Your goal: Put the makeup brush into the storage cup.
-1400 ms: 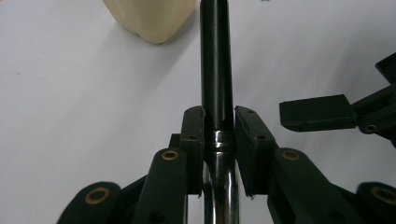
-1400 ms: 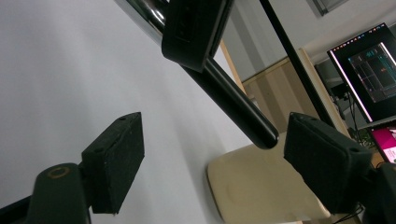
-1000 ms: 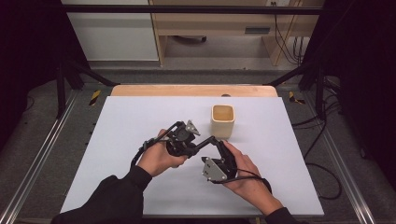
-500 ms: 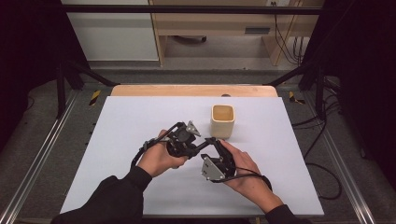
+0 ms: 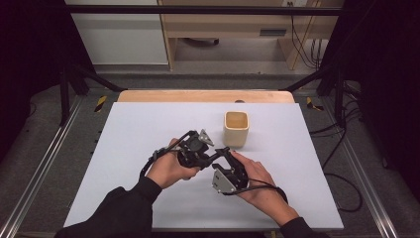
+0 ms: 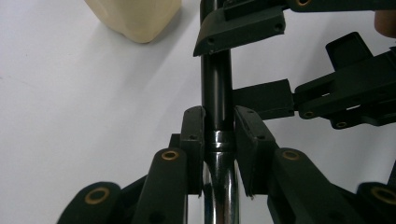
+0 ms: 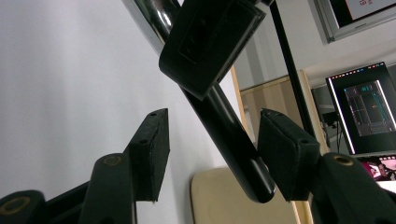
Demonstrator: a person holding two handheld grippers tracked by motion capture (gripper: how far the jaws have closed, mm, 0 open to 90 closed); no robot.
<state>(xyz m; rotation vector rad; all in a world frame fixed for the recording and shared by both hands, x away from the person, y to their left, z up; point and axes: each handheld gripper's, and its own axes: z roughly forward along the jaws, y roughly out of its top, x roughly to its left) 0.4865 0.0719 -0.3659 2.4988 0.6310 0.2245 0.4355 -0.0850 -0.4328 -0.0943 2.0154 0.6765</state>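
Little had shifted since the earlier frames: both hands stayed close together over the white desk (image 5: 129, 148), the right one edging slightly inward. The left hand-held gripper (image 6: 219, 135) was clamped on a black-and-chrome rod (image 6: 216, 93), held above the desk near the cream cup (image 5: 236, 128). The right hand-held gripper (image 7: 212, 158) stood open, pads (image 7: 152, 149) either side of the rod's black end. Closing squarely, centred on the rod, before the left lets go would likely make a clean handover.
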